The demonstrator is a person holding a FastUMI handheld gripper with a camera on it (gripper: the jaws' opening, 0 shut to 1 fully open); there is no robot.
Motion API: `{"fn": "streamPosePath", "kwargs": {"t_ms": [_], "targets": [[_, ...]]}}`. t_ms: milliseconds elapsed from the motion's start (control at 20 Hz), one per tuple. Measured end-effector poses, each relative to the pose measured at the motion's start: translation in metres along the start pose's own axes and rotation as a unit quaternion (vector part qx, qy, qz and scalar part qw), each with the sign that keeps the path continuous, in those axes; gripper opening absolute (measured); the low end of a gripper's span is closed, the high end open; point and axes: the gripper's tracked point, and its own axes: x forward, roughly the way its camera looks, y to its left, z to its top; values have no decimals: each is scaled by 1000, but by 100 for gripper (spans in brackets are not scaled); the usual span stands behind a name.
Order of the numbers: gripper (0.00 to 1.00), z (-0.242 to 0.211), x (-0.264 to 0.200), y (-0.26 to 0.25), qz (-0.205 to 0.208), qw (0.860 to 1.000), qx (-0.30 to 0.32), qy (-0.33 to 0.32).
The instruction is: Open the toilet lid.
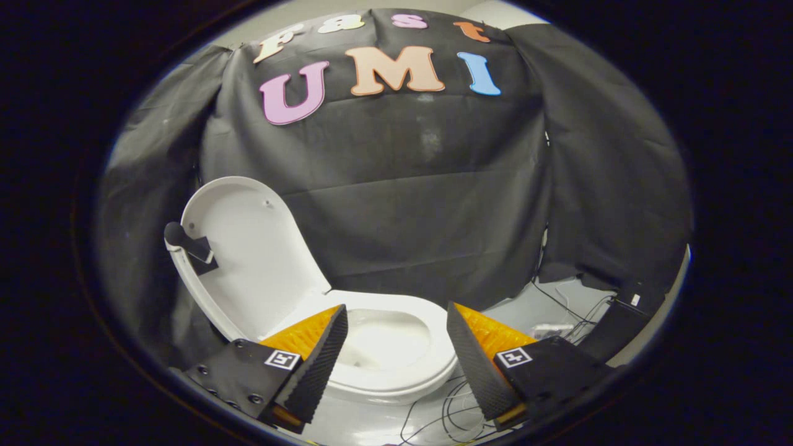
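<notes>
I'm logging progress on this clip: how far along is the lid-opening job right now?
Done, by the look of it: the white oval toilet lid stands raised, leaning back toward the black cloth wall, and the white toilet seat and bowl lie exposed. In hand: nothing; the gripper is open, its fingers spread apart above the seat, touching nothing. The black handle on the lid's edge sits free. Left: apparently only withdrawing.

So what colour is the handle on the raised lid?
Black, on the white lid; handle shows best in gripper view.
</notes>
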Motion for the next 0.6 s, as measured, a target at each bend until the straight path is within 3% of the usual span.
{"fn": "streamPosePath", "kwargs": {"t_ms": [400,600], "targets": [[99,23,-3,-1,0,999,-23,-39],[99,6,8,-17,-2,999,-47,-11]]}}
